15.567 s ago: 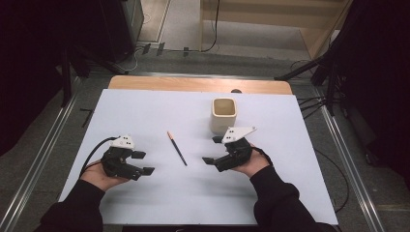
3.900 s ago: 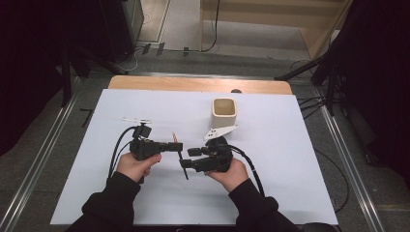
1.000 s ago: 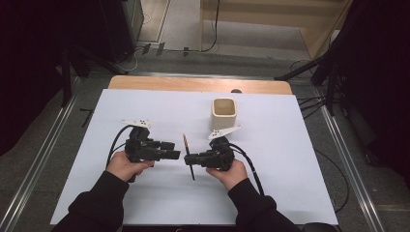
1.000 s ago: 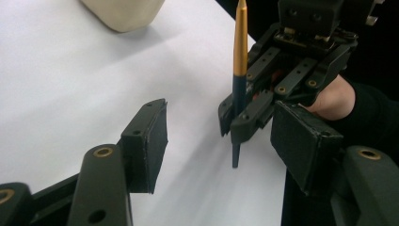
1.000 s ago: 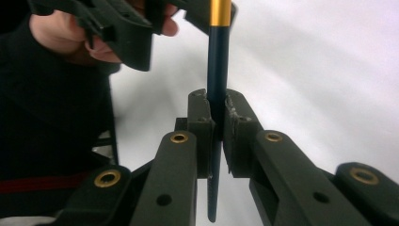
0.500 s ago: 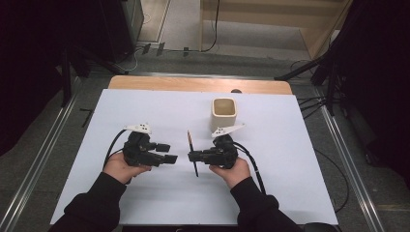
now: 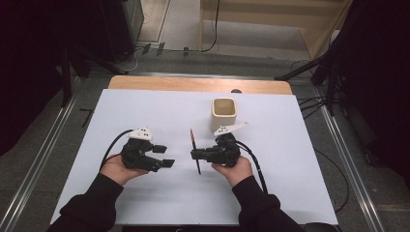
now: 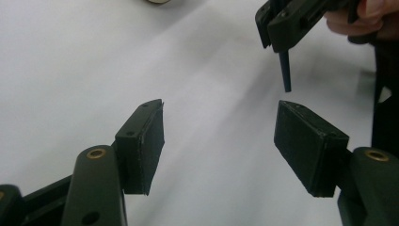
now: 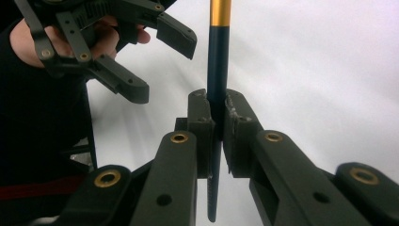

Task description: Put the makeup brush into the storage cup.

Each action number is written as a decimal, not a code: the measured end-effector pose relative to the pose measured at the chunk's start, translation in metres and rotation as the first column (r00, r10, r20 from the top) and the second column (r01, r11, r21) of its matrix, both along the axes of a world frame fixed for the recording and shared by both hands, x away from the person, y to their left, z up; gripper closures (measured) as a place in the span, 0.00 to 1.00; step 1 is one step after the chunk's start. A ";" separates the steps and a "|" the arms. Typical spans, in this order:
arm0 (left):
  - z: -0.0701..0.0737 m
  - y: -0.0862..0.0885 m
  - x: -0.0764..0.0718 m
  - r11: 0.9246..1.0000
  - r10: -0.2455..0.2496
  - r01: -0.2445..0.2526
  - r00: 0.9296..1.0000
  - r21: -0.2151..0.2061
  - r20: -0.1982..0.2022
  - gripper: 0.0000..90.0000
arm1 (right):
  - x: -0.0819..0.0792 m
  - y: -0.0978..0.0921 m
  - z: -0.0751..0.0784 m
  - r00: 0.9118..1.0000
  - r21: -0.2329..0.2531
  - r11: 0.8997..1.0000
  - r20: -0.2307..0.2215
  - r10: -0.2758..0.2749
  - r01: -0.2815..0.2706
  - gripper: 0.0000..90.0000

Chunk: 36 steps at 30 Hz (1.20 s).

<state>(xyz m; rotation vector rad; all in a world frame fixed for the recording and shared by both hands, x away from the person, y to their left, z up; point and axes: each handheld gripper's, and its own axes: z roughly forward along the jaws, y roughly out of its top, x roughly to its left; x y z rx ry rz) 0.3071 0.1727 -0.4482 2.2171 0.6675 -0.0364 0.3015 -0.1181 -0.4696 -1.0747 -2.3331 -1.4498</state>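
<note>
A dark blue pencil (image 7: 195,150) with a gold band (image 9: 220,12) is clamped across the jaws of my right gripper (image 7: 195,155), just left of the table's middle. In the right gripper view the jaws are shut on the pencil (image 9: 218,70) at mid-shaft, my right gripper (image 9: 217,117) holding it above the white surface. My left gripper (image 7: 164,155) stands open a short way to the left, apart from the pencil. In the left gripper view my left gripper (image 8: 219,141) has nothing between its pads, and the pencil's lower end (image 8: 284,73) hangs beyond them. A cream square cup (image 7: 224,112) stands upright behind the right hand.
The white table sheet (image 7: 290,183) reaches to a wooden strip (image 7: 193,83) at the back. Metal rails (image 7: 348,159) run along both sides of the table. Cables trail from both grippers toward the person.
The left gripper has drawn back to the left, away from the pencil, with its jaws open. The right gripper keeps the pencil and has shifted slightly right.
</note>
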 end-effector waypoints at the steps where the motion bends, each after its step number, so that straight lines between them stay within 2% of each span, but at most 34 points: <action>1: 0.000 0.000 -0.001 1.000 -0.005 0.005 1.000 0.006 0.007 0.38 | 0.000 0.000 0.000 1.000 0.000 1.000 -0.001 -0.002 0.002 0.93; 7: -0.002 -0.001 -0.004 0.998 -0.019 0.016 0.999 0.064 0.042 0.37 | 0.000 -0.002 0.001 1.000 -0.010 1.000 0.006 -0.009 0.009 0.93; 16: -0.005 0.006 -0.008 0.994 -0.022 0.015 0.998 0.108 0.066 0.36 | 0.001 -0.004 0.002 1.000 -0.015 1.000 0.017 -0.019 0.019 0.93; 36: -0.007 0.024 -0.018 0.992 -0.006 -0.004 0.997 0.128 0.076 0.34 | 0.003 -0.011 0.007 0.998 -0.030 0.999 0.040 -0.044 0.045 0.93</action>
